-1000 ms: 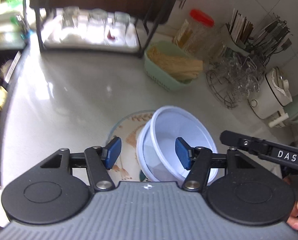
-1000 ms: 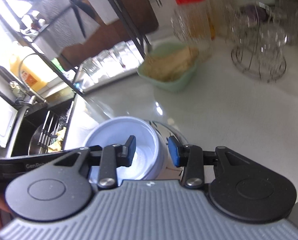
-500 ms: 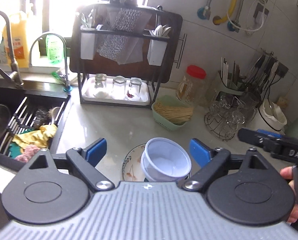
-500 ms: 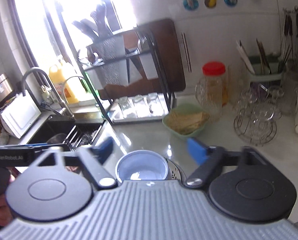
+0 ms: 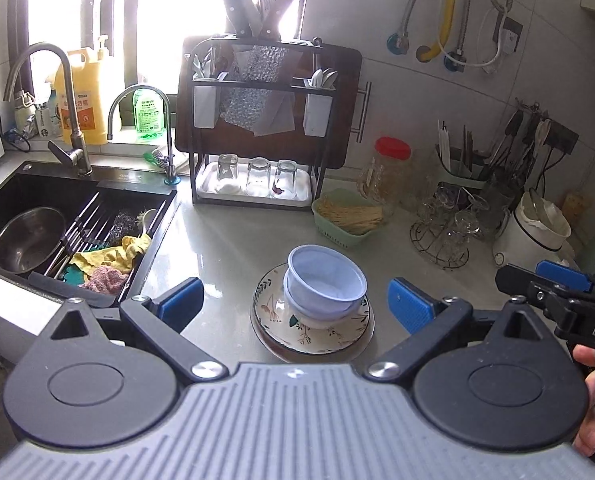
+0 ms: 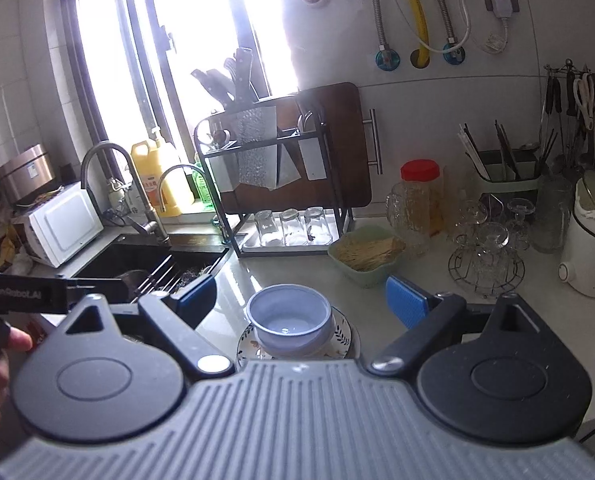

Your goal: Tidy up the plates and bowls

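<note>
My left hand-held gripper (image 5: 295, 300) is spread wide with nothing in it, and my right hand-held gripper (image 6: 300, 295) is the same. Both hang above the counter (image 5: 225, 248), clear of the stacked blue bowls (image 5: 324, 284). Those sit on a floral plate (image 5: 329, 336) beside the sink (image 5: 69, 224).

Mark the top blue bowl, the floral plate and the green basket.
top blue bowl (image 5: 329, 280), left wrist view, inner wall.
floral plate (image 5: 329, 334), left wrist view, bare rim.
green basket (image 6: 367, 276), right wrist view, front wall.
</note>
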A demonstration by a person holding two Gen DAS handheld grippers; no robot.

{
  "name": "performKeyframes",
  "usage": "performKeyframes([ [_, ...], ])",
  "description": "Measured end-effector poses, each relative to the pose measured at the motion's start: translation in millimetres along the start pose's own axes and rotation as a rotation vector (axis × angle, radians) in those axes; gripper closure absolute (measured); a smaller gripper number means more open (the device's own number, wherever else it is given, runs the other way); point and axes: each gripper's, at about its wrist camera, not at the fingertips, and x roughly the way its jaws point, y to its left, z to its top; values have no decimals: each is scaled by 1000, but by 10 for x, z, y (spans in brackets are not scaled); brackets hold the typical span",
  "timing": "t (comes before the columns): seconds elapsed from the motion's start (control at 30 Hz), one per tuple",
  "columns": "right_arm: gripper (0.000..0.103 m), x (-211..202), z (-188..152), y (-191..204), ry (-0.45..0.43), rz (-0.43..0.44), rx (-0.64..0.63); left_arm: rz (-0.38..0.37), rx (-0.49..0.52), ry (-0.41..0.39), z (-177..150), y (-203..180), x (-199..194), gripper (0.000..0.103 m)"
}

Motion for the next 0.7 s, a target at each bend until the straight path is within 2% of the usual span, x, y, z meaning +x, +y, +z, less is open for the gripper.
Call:
performKeyframes([
  [0.3, 10, -340, -228, 28, -8, 2, -1, 22, -20, -2, -324, -84, -335, 3],
  [0.7, 10, -559, -478, 68, 10, -1, -8, 45, -57, -1, -668, -88, -611, 3],
])
